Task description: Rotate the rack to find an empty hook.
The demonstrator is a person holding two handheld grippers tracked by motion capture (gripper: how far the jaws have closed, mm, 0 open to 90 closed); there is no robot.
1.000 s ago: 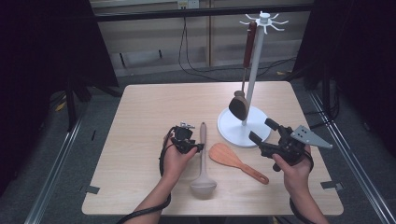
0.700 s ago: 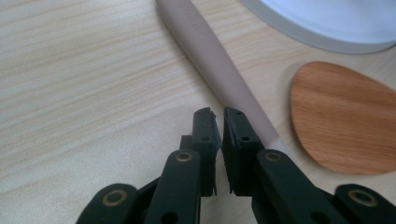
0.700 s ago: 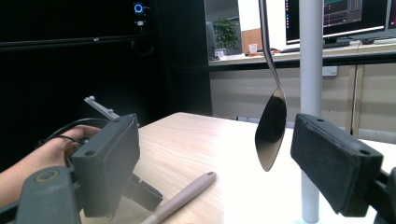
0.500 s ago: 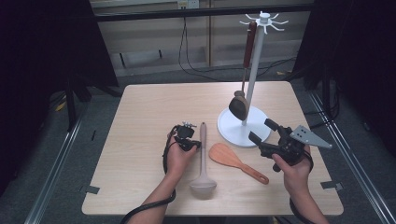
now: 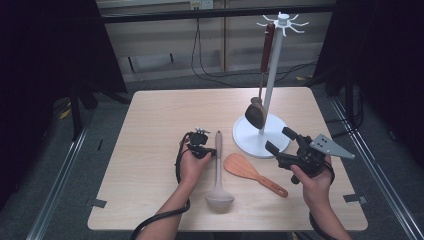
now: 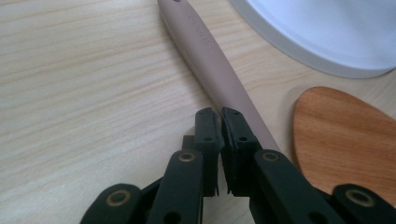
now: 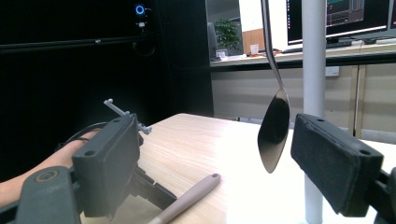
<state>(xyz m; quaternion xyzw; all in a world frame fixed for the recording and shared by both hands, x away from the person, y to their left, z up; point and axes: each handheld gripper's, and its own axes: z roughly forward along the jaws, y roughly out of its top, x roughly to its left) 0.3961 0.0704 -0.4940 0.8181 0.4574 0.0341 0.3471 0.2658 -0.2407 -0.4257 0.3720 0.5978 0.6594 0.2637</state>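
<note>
A pale beige ladle lies on the wooden table with its bowl toward me. My left gripper rests against the left side of its handle. In the left gripper view the jaws are shut pad to pad, with nothing between them, and the handle runs under the right one. An orange wooden spatula lies right of the ladle. My right gripper hovers open near the white stand's base, holding nothing. A dark spoon hangs from the stand.
The stand's white pole rises at the right-centre of the table, with a hook ring at its top. The spatula blade lies just right of the left jaws. Black curtains and floor rails surround the table.
The left gripper has shifted slightly toward the ladle handle. The right hand and its gripper have stayed where they were.
</note>
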